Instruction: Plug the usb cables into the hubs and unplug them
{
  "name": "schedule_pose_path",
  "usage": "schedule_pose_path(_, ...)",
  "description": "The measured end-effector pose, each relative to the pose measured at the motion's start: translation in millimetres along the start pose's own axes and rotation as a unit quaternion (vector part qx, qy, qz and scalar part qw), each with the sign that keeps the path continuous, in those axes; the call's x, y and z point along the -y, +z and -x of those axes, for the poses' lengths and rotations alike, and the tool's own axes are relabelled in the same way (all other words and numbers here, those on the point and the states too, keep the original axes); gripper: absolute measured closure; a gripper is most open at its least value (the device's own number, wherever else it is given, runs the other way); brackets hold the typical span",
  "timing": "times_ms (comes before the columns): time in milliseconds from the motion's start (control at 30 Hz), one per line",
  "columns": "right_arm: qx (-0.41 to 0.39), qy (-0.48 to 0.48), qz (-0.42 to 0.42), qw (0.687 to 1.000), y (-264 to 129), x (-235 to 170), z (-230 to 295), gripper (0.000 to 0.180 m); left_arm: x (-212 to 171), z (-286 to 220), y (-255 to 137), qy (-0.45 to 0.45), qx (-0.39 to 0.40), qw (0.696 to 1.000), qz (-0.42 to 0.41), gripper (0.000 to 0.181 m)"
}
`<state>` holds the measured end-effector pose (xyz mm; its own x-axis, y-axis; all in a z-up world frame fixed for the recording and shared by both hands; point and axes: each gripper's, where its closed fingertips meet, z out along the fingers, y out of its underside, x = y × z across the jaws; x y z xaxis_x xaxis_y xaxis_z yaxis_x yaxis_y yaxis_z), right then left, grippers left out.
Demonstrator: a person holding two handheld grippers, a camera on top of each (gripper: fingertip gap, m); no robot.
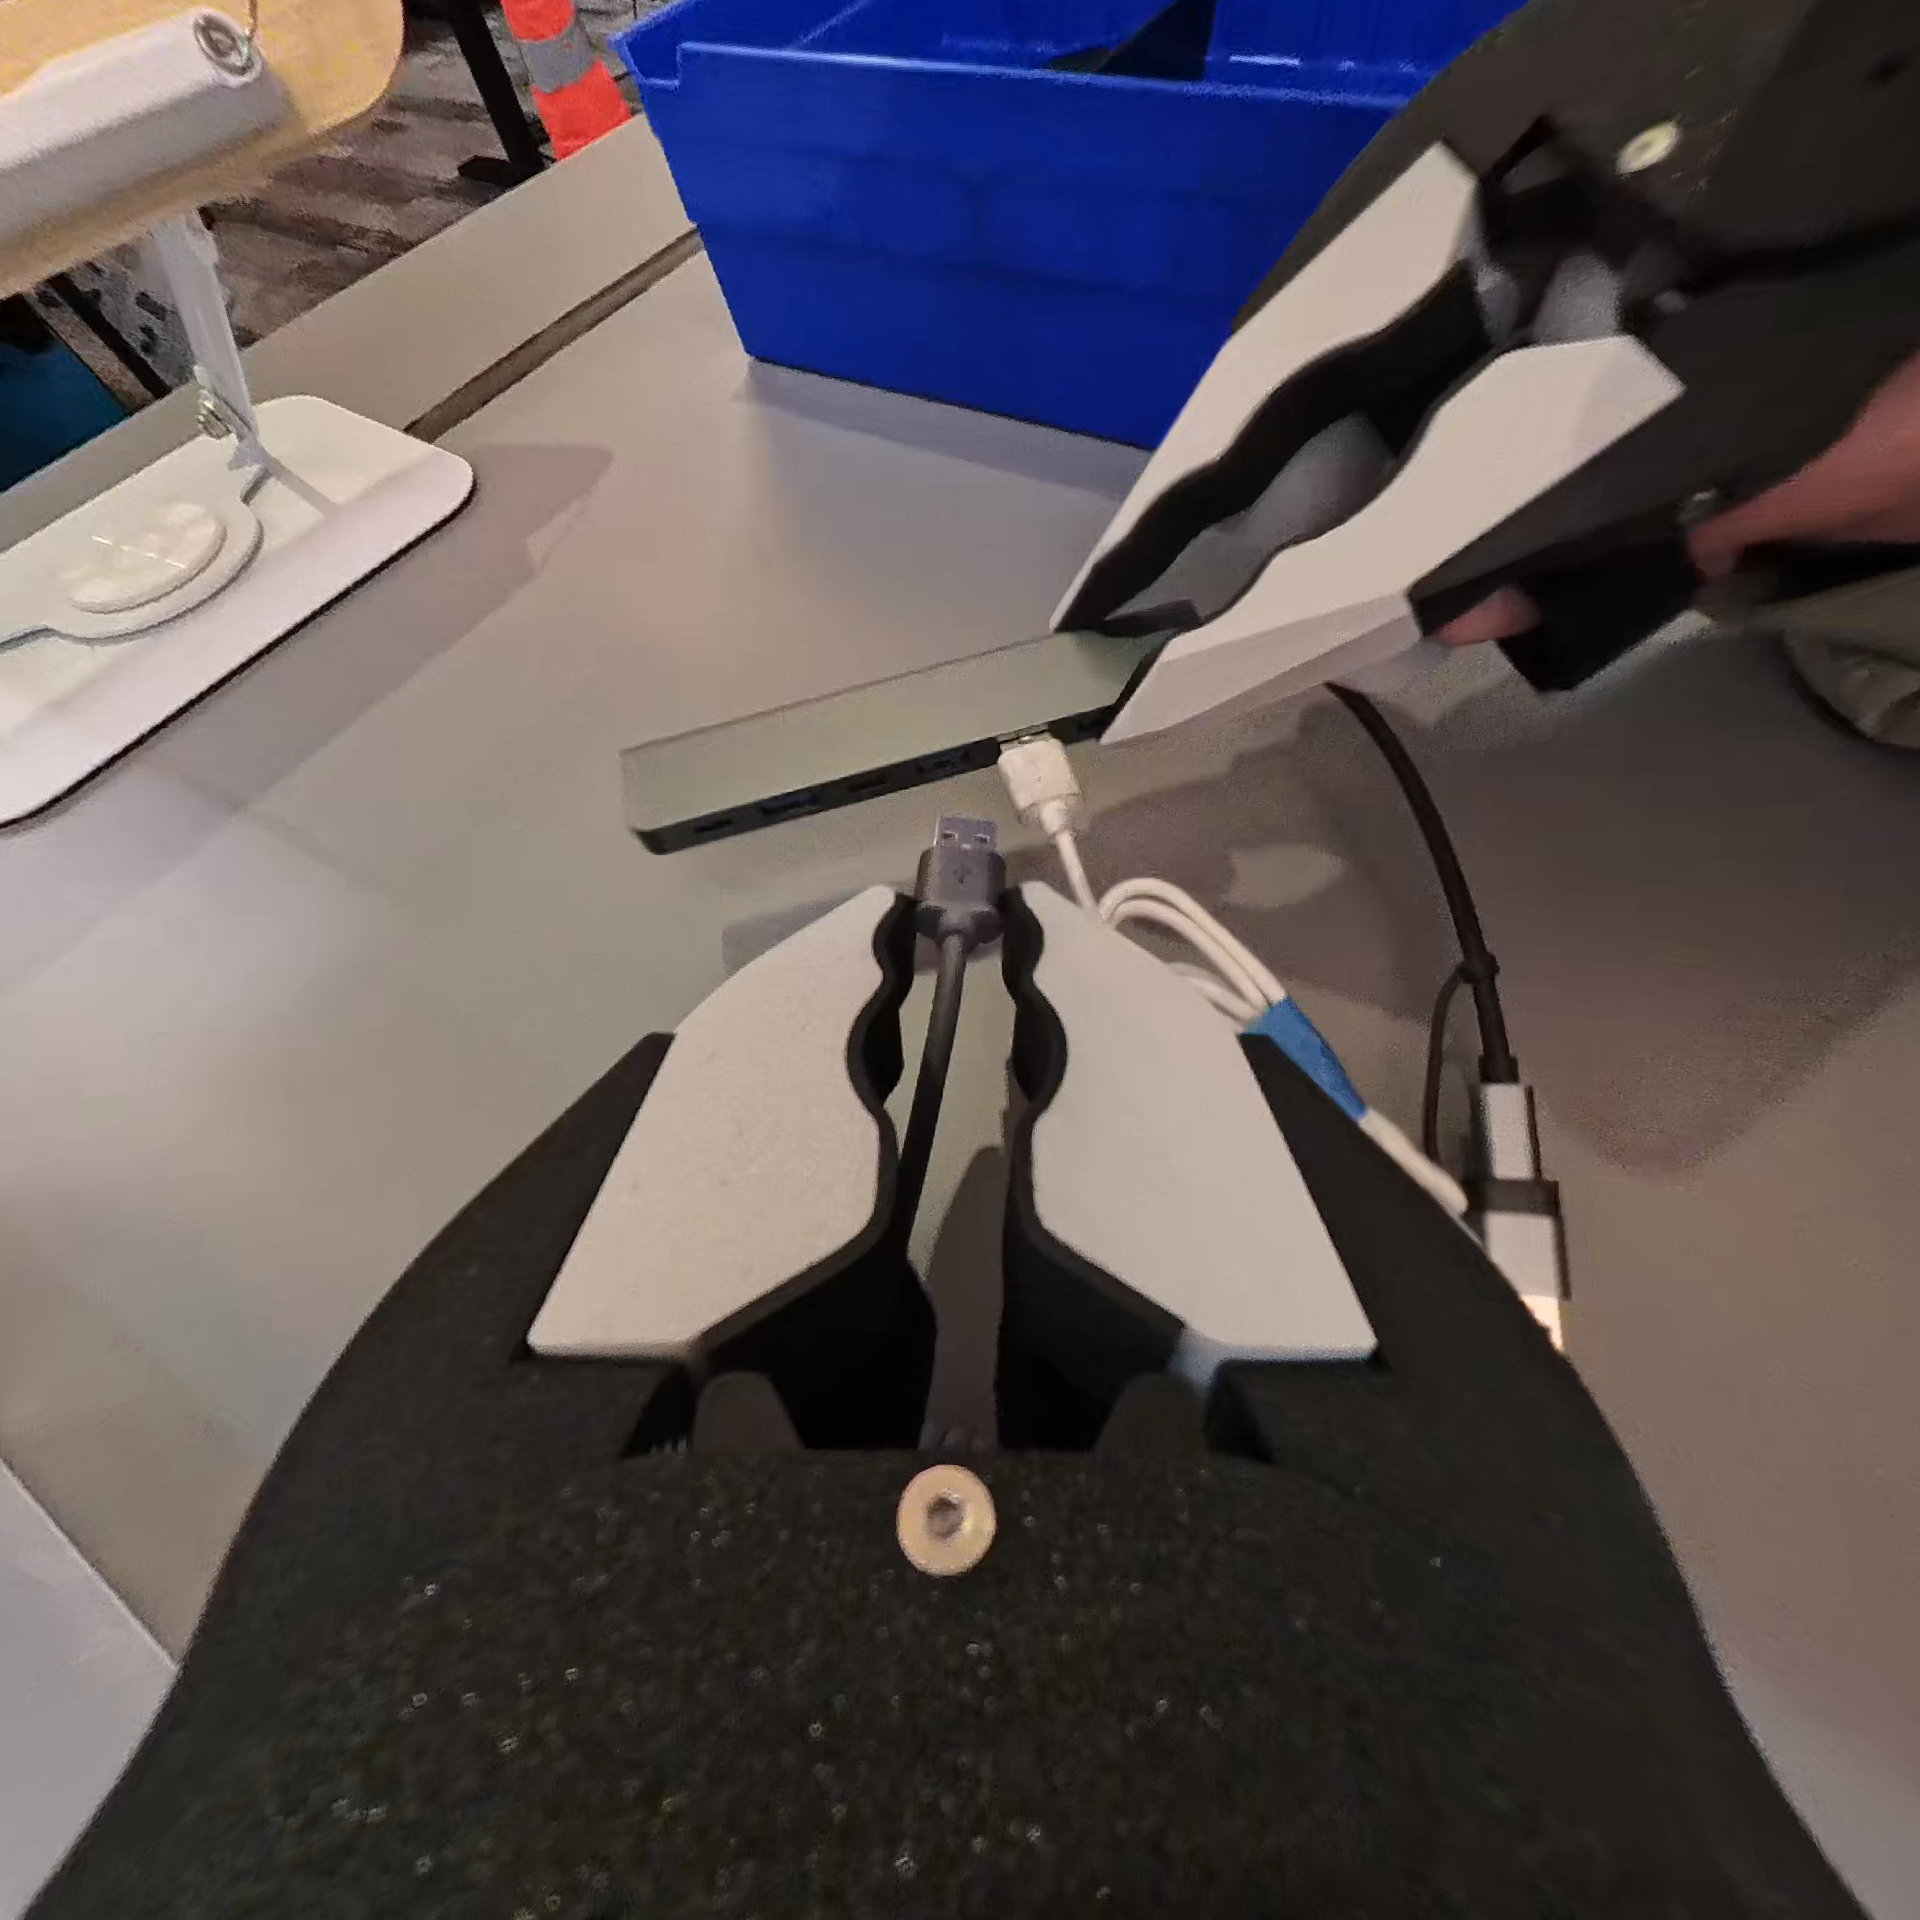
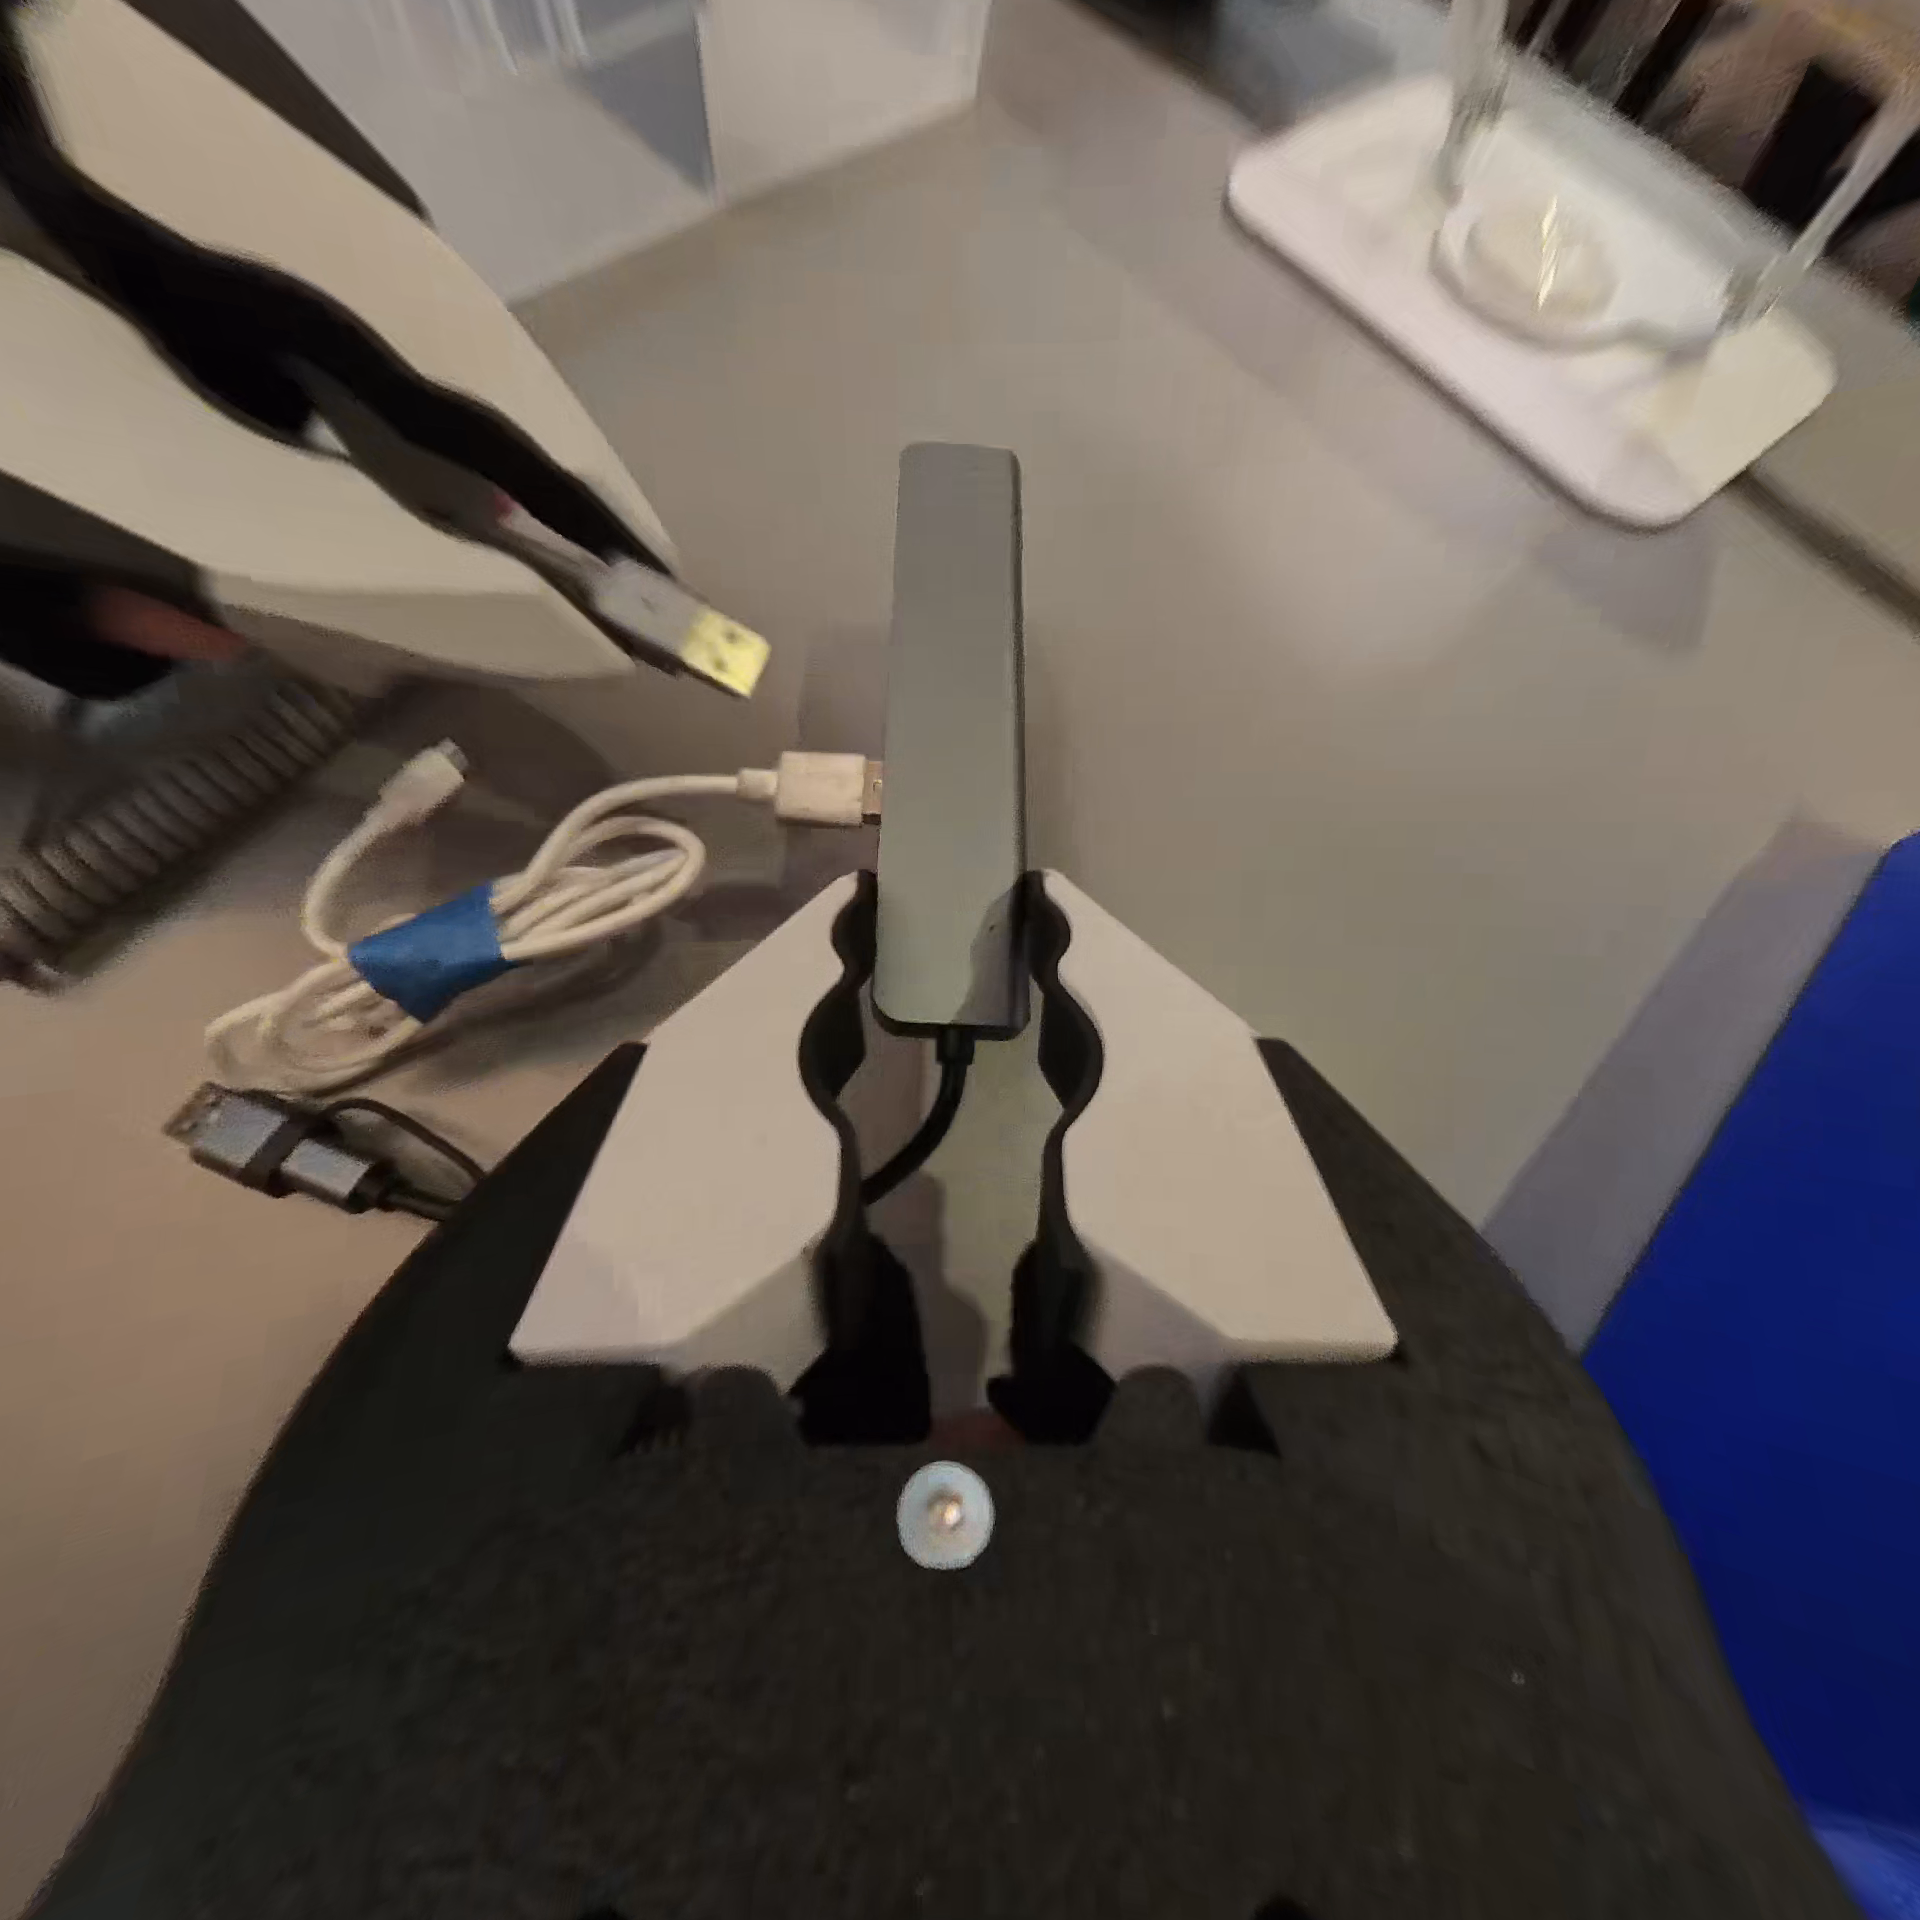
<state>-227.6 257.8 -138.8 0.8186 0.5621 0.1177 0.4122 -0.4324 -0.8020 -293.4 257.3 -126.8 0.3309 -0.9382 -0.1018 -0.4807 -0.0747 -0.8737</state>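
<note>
Left wrist view: the left gripper (image 1: pixel 958 902) pinches the grey plug (image 1: pixel 961 868), just short of the hub (image 1: pixel 831 738), beside the seated white plug (image 1: pixel 1039 774); a tilted approach could miss the port.

Right wrist view: the right gripper (image 2: pixel 951 883) clamps the hub's (image 2: pixel 956 665) cable end; a push might skid it.

A blue plastic bin (image 1: pixel 997 208) stood at the upper centre of the left wrist view, on the grey table (image 1: pixel 436 935); a white flat-based stand (image 1: pixel 208 520) sat at the upper left; an orange traffic cone (image 1: pixel 571 83) showed beyond the table edge; in the right wrist view the stand (image 2: pixel 1538 343) lay upper right, blurred.
</note>
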Motion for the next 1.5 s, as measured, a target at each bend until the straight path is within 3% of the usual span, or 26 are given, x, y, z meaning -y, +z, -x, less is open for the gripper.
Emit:
schedule_pose_path(333,0.001,0.004,-0.061,0.998,-6.9,26.6,20.3,0.152,15.2,9.2,-11.7,-0.023,0.018,0.998,-0.058,0.164)
schedule_pose_path(1500,-0.030,-0.017,-0.072,0.997,-6.4,30.1,23.5,0.152,7.9,10.2,-6.6,-0.076,0.033,0.996,-0.043,0.164)
